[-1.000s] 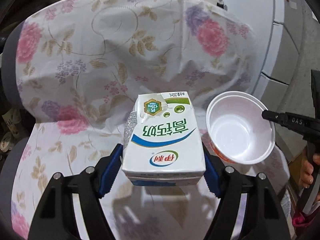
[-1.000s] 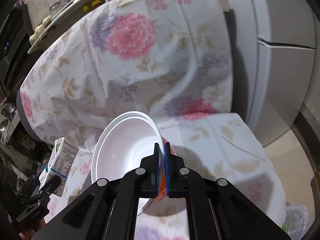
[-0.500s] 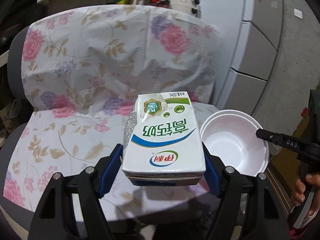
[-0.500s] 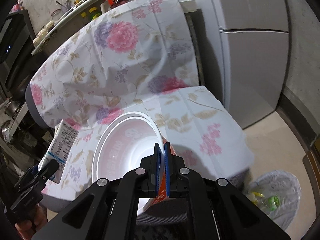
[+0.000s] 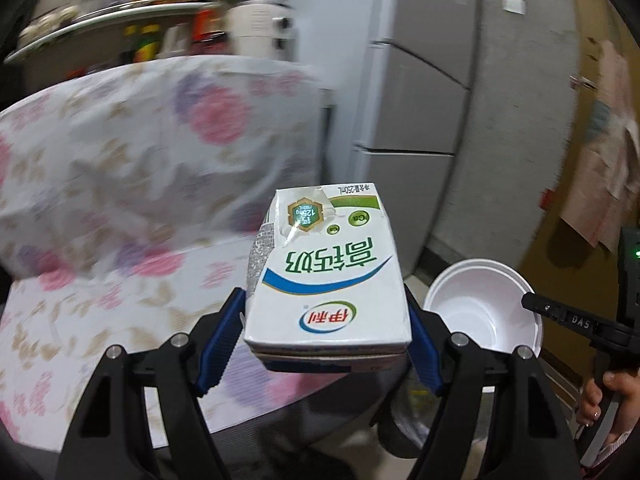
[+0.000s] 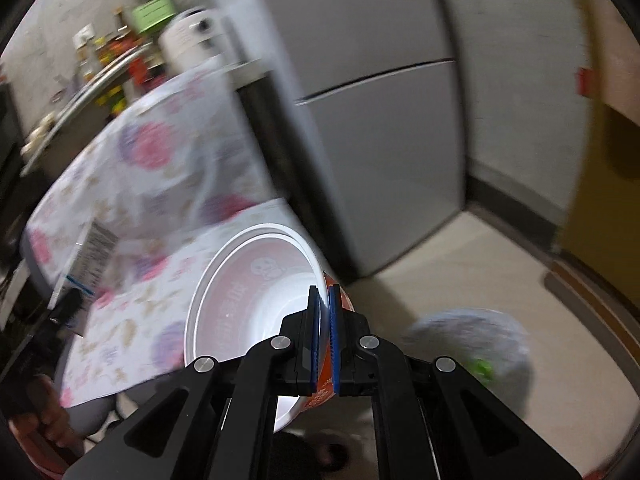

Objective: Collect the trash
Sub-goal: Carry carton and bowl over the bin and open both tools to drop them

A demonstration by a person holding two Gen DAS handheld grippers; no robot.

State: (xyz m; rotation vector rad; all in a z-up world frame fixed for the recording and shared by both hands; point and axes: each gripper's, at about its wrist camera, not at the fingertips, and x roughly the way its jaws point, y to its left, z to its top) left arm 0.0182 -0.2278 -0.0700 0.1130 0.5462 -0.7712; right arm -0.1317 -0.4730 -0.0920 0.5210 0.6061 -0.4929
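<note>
Left gripper (image 5: 326,322) clamped on a white milk carton (image 5: 326,276), blue pads against both side walls, carton lying flat with its print upside down to the camera, held in the air over the edge of a floral-covered chair seat (image 5: 120,304). Right gripper (image 6: 324,312) pinched shut on the rim of an empty white noodle bowl (image 6: 248,304), one finger inside the wall, one on the orange outside; bowl tilted, opening facing left. In the left view the bowl (image 5: 480,308) hangs just right of the carton. Clear trash bag (image 6: 472,356) on the floor, lower right, blurred. Grey fridge (image 6: 380,120) behind.
</note>
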